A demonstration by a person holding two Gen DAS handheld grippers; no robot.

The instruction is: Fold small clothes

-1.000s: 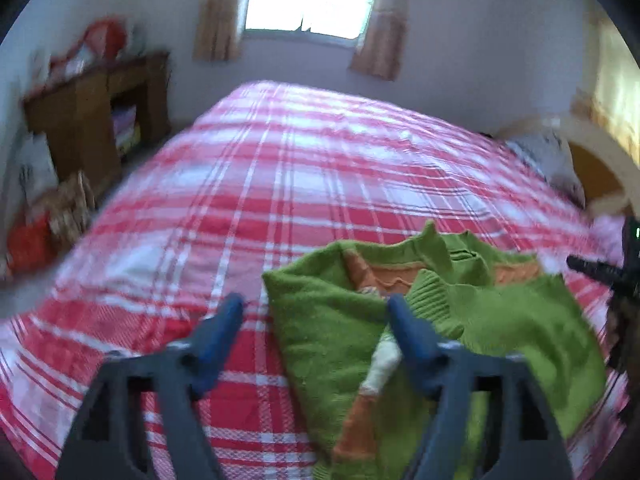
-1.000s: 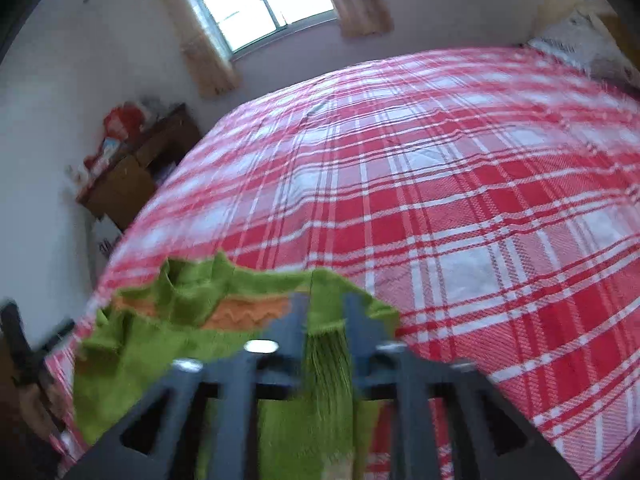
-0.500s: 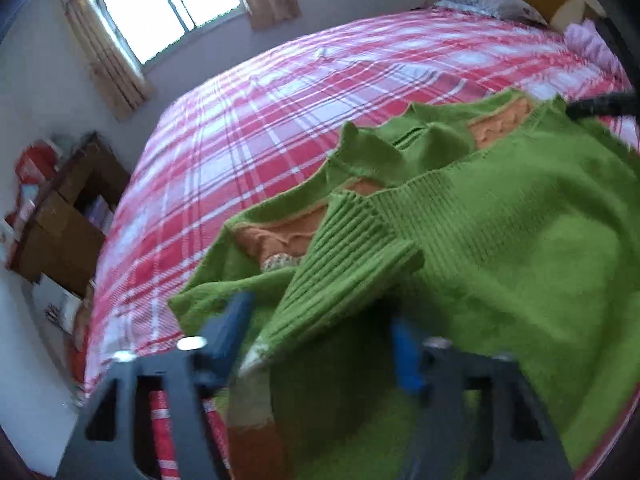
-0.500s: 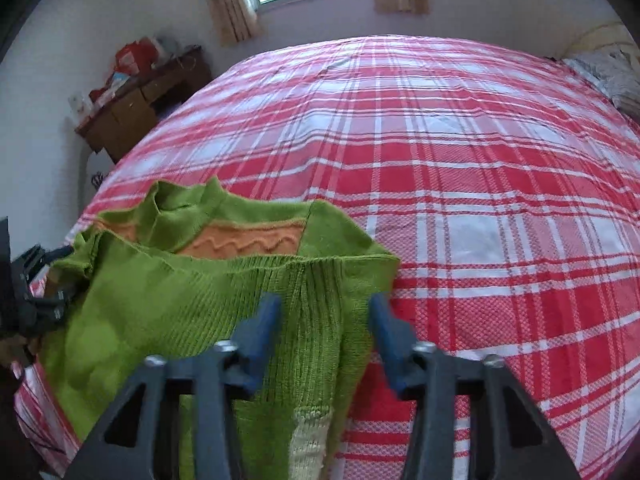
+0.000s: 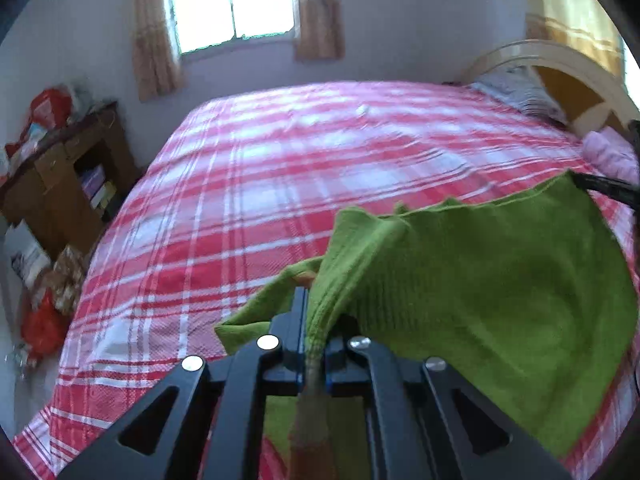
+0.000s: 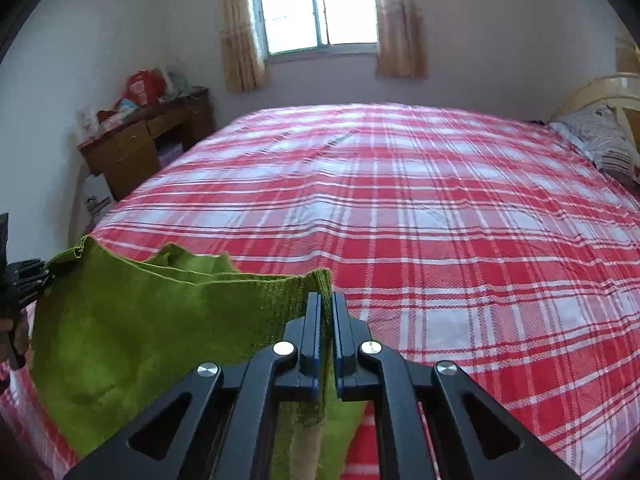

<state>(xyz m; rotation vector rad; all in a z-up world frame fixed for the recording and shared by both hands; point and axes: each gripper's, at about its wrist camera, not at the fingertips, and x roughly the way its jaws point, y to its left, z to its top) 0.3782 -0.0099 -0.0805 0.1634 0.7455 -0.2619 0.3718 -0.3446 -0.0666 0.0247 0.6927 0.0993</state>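
The green sweater (image 5: pixel 480 292) is hanging stretched between the two claws, filling the lower right of the left wrist view and the lower left of the right wrist view, just above the near edge of the red plaid bed (image 6: pixel 440 208); the left claw (image 5: pixel 310 320) is pinching a bunched ribbed edge with its jaws pressed together on the knit; the right claw (image 6: pixel 327 320) is likewise clamping the opposite corner, its jaws nearly touching with green fabric between them. The step in hand appears to be the lift for a fold; the next move is likely calling for carrying both held corners together over the rest of the garment, keeping the cloth taut, then laying it flat on the bed.
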